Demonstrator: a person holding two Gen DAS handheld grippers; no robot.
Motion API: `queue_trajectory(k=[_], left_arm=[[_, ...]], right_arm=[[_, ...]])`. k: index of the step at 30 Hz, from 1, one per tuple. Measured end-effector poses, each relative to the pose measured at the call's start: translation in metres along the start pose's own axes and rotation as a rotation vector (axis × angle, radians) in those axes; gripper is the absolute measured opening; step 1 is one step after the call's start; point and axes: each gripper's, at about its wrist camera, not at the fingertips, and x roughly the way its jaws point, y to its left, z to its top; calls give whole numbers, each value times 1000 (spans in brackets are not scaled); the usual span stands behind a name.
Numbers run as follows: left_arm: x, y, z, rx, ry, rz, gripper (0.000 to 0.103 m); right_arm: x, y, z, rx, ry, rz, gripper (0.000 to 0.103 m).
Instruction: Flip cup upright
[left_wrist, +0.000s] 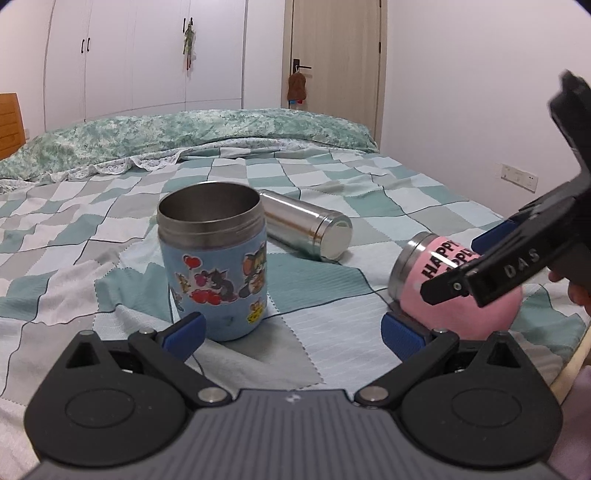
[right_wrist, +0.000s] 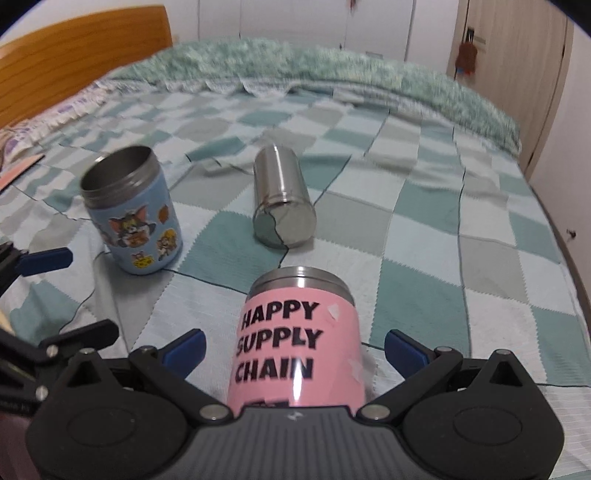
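Approach step, by my reading: pink cup (right_wrist: 295, 343) lies on its side on the near right of the checked bedspread (right_wrist: 424, 206), between the spread fingers of the right gripper (right_wrist: 294, 346), not yet pinched. Blue cartoon cup (left_wrist: 216, 262) already stands upright at near left, left gripper (left_wrist: 291, 332) open just beside it. Next: close on the pink body, then tip its rim upward

The blue cup (left_wrist: 218, 280) carries cartoon cat stickers; the pink cup (right_wrist: 295, 354) bears black lettering; the flask (right_wrist: 282, 199) is plain silver. The bedspread (left_wrist: 332, 184) is checked teal, grey and white; the gripper pads (left_wrist: 184, 334) are blue.
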Motion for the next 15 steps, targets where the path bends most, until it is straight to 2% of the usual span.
queue_trajectory(k=[7,10,15], left_arm=[[14,9,0,-2,7,-24,103],[18,10,0,3,10,-32,103],[20,11,0,1,8,-36,103]], right_arm=[[26,1,14,27,127,-23,102],[33,1,16,37,160,-23,91],[39,1,16,36,191,-39,83]])
